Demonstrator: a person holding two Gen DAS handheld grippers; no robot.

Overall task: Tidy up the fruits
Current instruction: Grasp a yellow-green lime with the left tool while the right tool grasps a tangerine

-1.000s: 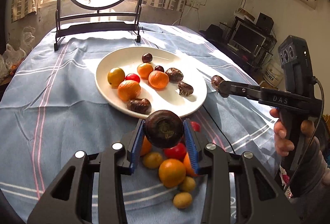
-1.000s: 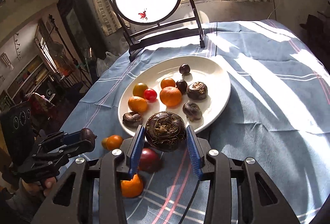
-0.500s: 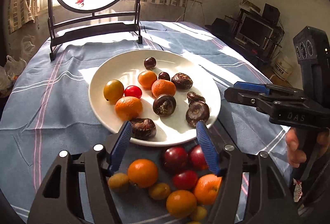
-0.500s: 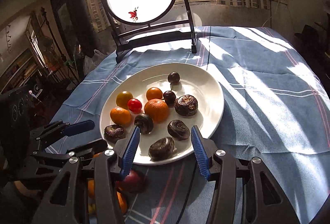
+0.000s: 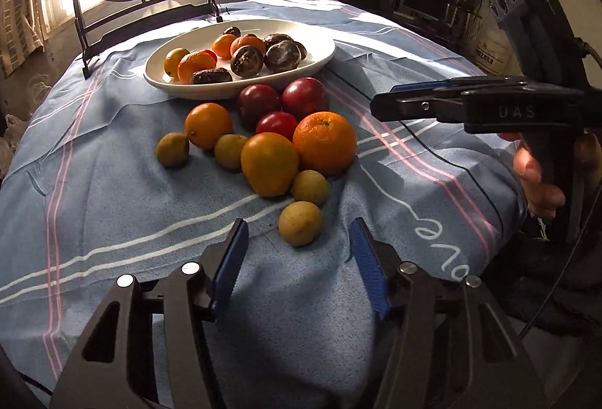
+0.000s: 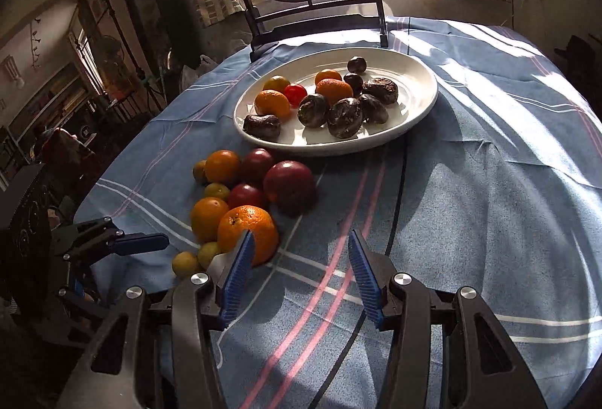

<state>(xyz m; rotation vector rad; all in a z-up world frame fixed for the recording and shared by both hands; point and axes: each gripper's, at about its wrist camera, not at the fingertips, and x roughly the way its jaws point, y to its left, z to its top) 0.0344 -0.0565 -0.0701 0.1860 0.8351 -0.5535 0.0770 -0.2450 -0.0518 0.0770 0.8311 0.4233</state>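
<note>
My left gripper (image 5: 299, 268) is empty and its jaws are closing a little; the small yellow fruit (image 5: 300, 223) lies just ahead of the blue pads (image 5: 229, 264), not yet between them. My right gripper (image 6: 299, 275) is spread and holds nothing; the big orange (image 6: 248, 230) sits just beside its left pad, outside the gap.

The yellow fruit is on the table (image 5: 113, 190), at the near end of the loose pile, close to a second one like it. I judge it light and firm, with a matte skin that should not slip much. It is nearly round, so I see no clear long axis; I would take it across the middle, pads on opposite sides, with a gentle squeeze.

The orange looks heavier and its peel is dimpled, so grip should be good. Its stem dimple points up and toward the camera. It is wide, so I must open the right jaws more before I take it.

Further out lie the red plums (image 5: 304, 96), which I judge smooth and easy to bruise. The plate (image 5: 320, 57) behind them already carries several fruits.
</note>
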